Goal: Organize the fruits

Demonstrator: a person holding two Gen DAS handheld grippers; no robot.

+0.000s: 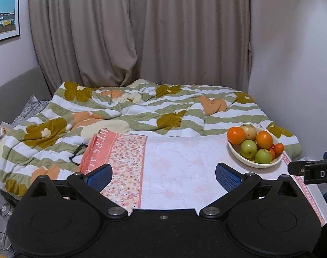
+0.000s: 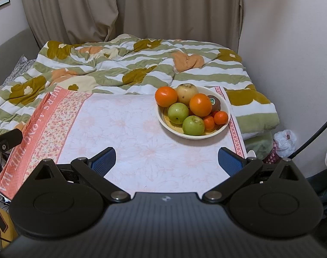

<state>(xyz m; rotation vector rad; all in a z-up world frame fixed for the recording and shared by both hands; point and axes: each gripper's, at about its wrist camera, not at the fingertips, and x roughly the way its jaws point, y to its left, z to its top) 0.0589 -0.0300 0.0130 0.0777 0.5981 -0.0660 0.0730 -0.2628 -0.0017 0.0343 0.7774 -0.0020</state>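
A white bowl (image 2: 224,120) stands at the far right of a table under a pink floral cloth (image 2: 124,133). It holds two large oranges (image 2: 166,96), two green apples (image 2: 178,113), a yellowish pear (image 2: 186,92), a kiwi (image 2: 214,102) and small mandarins (image 2: 220,117). The bowl also shows in the left wrist view (image 1: 241,157). My left gripper (image 1: 163,175) is open and empty over the cloth's near middle. My right gripper (image 2: 166,161) is open and empty, short of the bowl. The right gripper's tip (image 1: 314,171) shows at the left view's right edge.
A rumpled flowered quilt (image 2: 120,68) covers the bed behind the table. Curtains and walls close the back and right. A black clip (image 1: 77,152) lies on the quilt by the table's left edge. A plastic bag (image 2: 285,139) sits on the floor at right.
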